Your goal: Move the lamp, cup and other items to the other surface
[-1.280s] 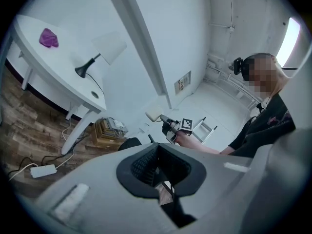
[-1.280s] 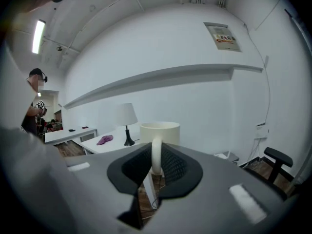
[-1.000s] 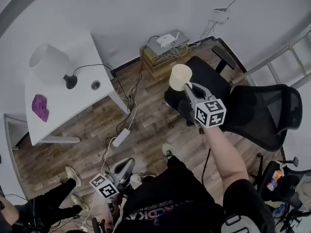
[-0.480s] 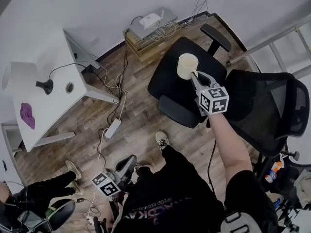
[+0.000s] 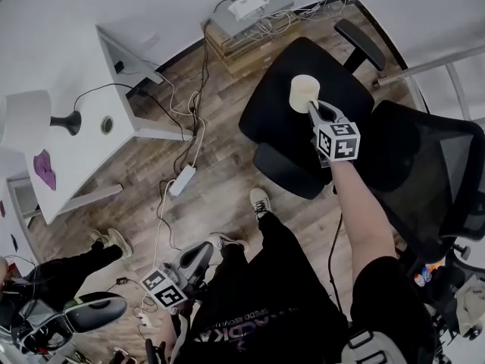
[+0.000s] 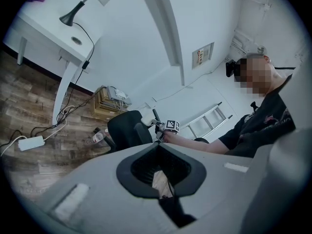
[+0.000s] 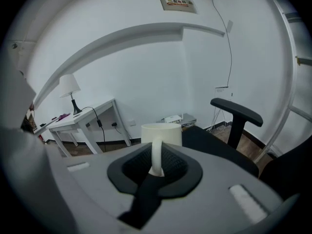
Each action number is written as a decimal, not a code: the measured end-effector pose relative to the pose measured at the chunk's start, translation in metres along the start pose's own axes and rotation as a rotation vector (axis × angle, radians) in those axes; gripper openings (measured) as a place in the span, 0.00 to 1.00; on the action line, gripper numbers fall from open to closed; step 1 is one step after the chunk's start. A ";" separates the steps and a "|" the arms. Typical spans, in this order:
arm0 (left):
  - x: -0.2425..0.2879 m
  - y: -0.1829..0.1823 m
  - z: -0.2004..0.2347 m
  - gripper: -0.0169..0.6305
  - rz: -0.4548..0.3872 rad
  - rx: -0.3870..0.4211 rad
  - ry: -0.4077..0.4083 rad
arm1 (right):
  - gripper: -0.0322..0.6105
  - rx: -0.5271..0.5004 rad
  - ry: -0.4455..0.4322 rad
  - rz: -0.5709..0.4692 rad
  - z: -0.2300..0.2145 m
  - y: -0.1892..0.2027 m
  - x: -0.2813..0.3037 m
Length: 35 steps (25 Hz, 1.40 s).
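white power strip (image 5: 184, 180) and loose cables (image 5: 201, 120) on wood floor (image 5: 227, 169), router (image 5: 248, 6) atop a crate (image 5: 244, 50) by the wall

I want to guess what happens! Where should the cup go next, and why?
Probably lower the cup onto the chair seat: the right hand-held gripper holds it upright by its handle, right over that seat, so it looks ready to be set down.

White walls (image 5: 151, 2), wood-plank floor (image 5: 227, 165), white desk (image 5: 87, 165), black office chair (image 5: 280, 116), loose cables (image 5: 195, 139).
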<state>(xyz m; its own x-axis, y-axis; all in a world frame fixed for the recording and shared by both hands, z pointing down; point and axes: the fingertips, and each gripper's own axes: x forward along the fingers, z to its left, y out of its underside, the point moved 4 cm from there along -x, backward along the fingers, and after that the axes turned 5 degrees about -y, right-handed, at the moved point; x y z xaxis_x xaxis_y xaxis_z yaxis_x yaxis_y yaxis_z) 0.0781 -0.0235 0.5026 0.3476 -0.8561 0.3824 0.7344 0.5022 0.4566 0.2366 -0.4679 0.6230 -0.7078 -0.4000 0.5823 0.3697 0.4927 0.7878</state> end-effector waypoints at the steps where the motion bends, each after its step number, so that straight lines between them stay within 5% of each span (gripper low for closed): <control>1: -0.001 0.001 0.001 0.03 0.002 -0.008 -0.010 | 0.12 0.005 0.001 0.018 -0.003 0.007 0.006; 14: 0.004 0.017 0.017 0.03 0.011 -0.085 -0.091 | 0.12 0.032 -0.003 0.169 -0.021 0.075 0.071; 35: 0.012 0.025 0.014 0.03 -0.012 -0.100 -0.051 | 0.18 -0.062 -0.072 0.341 -0.015 0.128 0.055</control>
<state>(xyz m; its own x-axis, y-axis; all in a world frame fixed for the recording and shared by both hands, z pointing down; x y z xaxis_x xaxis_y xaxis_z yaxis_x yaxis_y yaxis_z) 0.0925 -0.0197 0.5297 0.3099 -0.8535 0.4189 0.7939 0.4747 0.3798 0.2538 -0.4388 0.7587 -0.5771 -0.1634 0.8002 0.6266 0.5397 0.5621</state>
